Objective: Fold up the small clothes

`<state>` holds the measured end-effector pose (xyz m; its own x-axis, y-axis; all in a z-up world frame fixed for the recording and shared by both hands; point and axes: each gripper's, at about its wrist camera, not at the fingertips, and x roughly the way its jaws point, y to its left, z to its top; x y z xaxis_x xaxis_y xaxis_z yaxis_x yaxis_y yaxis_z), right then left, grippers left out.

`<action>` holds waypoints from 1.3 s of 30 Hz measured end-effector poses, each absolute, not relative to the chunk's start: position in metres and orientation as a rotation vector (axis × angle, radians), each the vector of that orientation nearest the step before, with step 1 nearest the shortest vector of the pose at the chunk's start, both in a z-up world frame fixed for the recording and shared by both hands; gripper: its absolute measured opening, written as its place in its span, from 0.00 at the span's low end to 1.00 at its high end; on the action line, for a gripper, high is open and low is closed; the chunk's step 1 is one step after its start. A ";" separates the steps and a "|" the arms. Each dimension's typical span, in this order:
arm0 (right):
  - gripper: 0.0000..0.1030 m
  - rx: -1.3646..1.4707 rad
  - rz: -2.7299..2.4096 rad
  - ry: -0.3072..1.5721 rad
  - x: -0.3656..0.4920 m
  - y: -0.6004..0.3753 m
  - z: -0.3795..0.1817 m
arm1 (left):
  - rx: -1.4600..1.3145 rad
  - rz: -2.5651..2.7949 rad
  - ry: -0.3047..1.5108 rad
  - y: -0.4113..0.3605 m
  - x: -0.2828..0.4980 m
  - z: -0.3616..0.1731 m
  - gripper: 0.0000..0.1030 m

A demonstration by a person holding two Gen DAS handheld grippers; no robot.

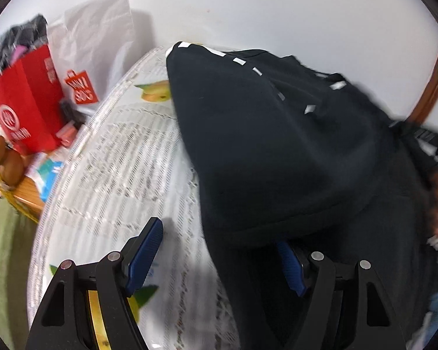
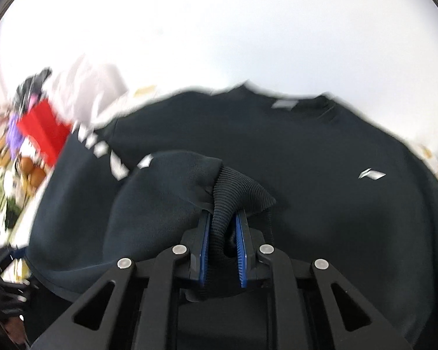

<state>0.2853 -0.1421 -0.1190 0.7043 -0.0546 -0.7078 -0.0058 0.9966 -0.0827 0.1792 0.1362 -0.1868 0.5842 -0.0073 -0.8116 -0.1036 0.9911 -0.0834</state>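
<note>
1. We see a black sweatshirt (image 2: 321, 151) spread over the worktop (image 1: 114, 157), which wears a white patterned cloth; the garment covers the right part of the cloth in the left wrist view and fills most of the right wrist view.

2. Our right gripper (image 2: 222, 233) is pinching the ribbed cuff (image 2: 239, 189) of a sleeve, the knit bunched between the blue pads, the sleeve humped up over the body of the garment.

3. Our left gripper (image 1: 219, 250) stands spread: one finger is clear over the bare cloth, the other is tucked under the sweatshirt's edge, and nothing is pinched.

4. We judge the fabric soft, thick and limp, light enough for one gripper yet sure to sag and drag wherever it is not held. It should not slip from the pads, and the ribbing gives a firm, springy hold.

5. We judge the best holds to be the cuffs, the hem and the shoulder seams marked by white dashes (image 1: 257, 71); a pinch in mid-panel would only raise a tent.

6. At the worktop's far left a red bag (image 1: 26, 102) stands stuffed with dark clothes, a white bag (image 1: 99, 43) stands beside it, its contents hidden, and a basket (image 1: 5, 186) holds brown round things, too blurred to name.
</note>
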 end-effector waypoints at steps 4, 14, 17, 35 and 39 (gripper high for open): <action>0.15 -0.066 -0.111 0.702 0.277 -0.183 -0.084 | -0.073 0.083 0.942 0.130 0.182 -0.190 0.73; 0.16 0.021 -0.357 0.636 0.272 -0.297 -0.062 | -0.071 0.112 0.945 0.132 0.185 -0.191 0.74; 0.16 0.099 -0.366 0.677 0.270 -0.325 -0.076 | -0.073 0.111 0.949 0.132 0.186 -0.191 0.75; 0.49 0.075 -0.482 0.850 0.159 -0.373 -0.117 | -0.052 0.059 1.012 0.119 0.159 -0.186 0.74; 0.62 0.012 -0.604 0.817 0.105 -0.391 -0.105 | -0.030 0.040 1.014 0.114 0.147 -0.186 0.75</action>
<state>0.1052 -0.3906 -0.1046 0.5267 -0.5004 -0.6871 0.5094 0.8329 -0.2161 0.1470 0.1137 -0.1859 0.5277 0.0193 -0.8492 -0.0475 0.9988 -0.0069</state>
